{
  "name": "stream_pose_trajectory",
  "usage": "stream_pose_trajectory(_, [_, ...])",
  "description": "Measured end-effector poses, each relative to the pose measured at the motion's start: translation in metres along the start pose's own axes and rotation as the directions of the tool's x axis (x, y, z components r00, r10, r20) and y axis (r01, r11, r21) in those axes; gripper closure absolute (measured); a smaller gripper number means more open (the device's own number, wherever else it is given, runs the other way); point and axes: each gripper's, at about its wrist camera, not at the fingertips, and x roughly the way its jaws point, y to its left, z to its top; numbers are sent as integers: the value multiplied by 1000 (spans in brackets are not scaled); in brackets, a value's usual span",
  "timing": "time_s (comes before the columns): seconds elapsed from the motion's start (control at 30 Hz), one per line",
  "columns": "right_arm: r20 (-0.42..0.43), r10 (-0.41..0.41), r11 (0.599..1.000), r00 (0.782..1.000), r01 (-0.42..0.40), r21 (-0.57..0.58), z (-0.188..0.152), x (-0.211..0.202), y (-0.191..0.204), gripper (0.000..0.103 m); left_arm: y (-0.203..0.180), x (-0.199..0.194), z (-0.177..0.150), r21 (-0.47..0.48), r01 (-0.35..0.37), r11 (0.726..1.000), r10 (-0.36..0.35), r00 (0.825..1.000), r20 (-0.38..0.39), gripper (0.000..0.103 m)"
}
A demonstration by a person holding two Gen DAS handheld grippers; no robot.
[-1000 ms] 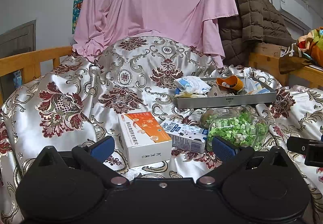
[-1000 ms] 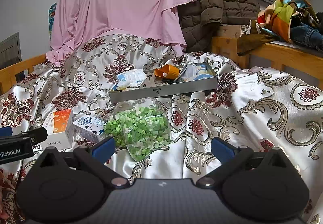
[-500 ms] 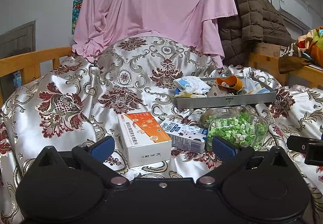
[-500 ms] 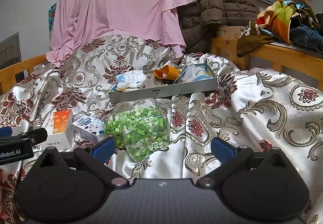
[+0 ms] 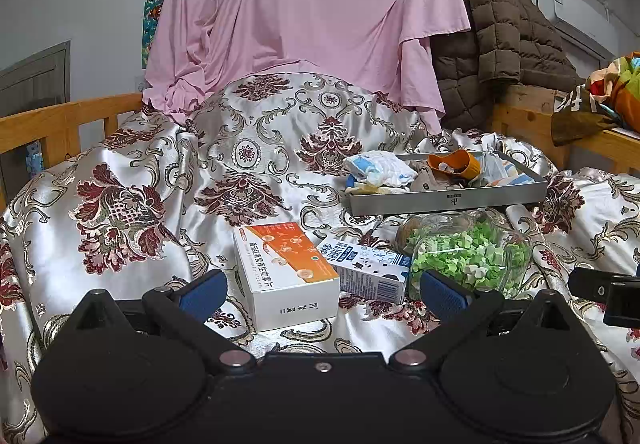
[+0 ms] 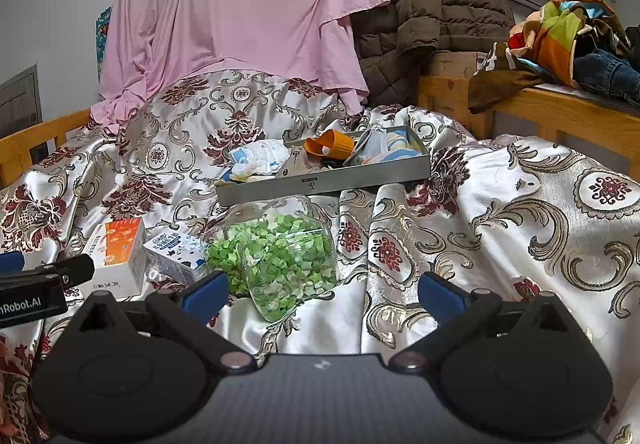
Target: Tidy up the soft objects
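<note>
A grey metal tray (image 5: 448,200) (image 6: 320,184) lies on the patterned satin bedspread and holds a white-and-blue cloth bundle (image 5: 380,170) (image 6: 260,156), an orange cup (image 5: 454,164) (image 6: 330,146) and other small soft items. In front of it are a white-and-orange box (image 5: 284,272) (image 6: 118,256), a small blue-and-white carton (image 5: 366,270) (image 6: 174,254) and a clear jar of green pieces (image 5: 468,256) (image 6: 276,252) on its side. My left gripper (image 5: 322,290) is open just before the box and holds nothing. My right gripper (image 6: 324,292) is open too, near the jar.
A pink sheet (image 5: 304,16) and a brown quilted jacket (image 5: 504,44) hang behind the bed. Wooden rails (image 5: 60,124) (image 6: 560,112) run along both sides. Colourful clothes (image 6: 568,36) are piled on the right rail. The right gripper's body (image 5: 608,290) shows at the left view's right edge.
Both views have shifted only slightly; the right gripper has edged a little closer to the jar. Nothing was grasped or released.
</note>
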Motion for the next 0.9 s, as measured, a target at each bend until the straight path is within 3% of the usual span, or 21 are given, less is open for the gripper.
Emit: stream_pose_trajectory(0.9, [-1,0,1000,1000,0,1,0,0,0,0,1,0,2,-10,-6,1000,6,1000,-20,1])
